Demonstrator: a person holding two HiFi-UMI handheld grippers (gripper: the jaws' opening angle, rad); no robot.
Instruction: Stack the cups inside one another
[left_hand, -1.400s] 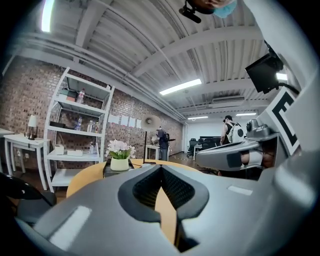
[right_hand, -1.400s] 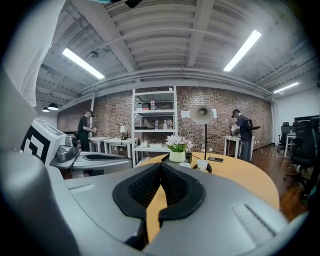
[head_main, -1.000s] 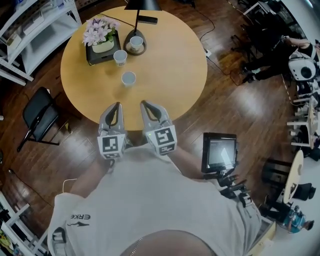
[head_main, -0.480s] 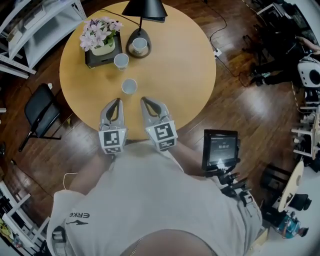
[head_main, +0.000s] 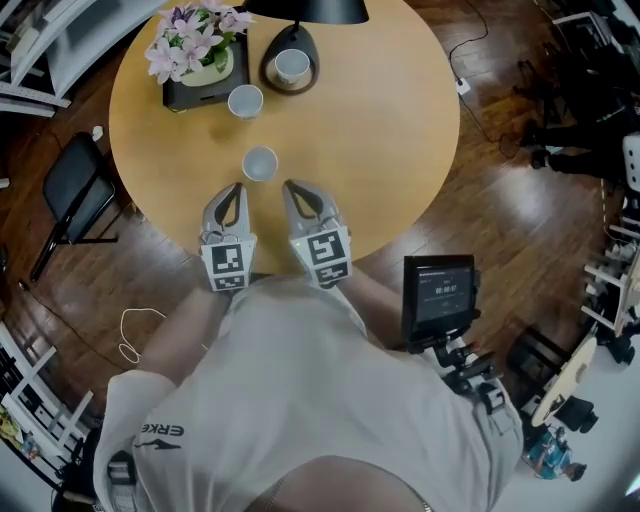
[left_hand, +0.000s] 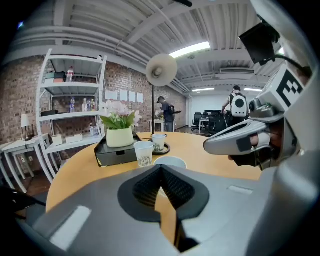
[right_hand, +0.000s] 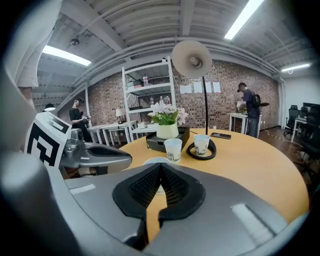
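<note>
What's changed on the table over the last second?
The left tool and right tool advanced over the table toward the nearest cup, tips now just short of it. Nothing was grasped; both stay shut and empty. That cup, the middle cup and the far cup kept their places.

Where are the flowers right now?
In the head view, the flowers sit in a pot on a black box at the table's far left, just left of the lamp base.
</note>
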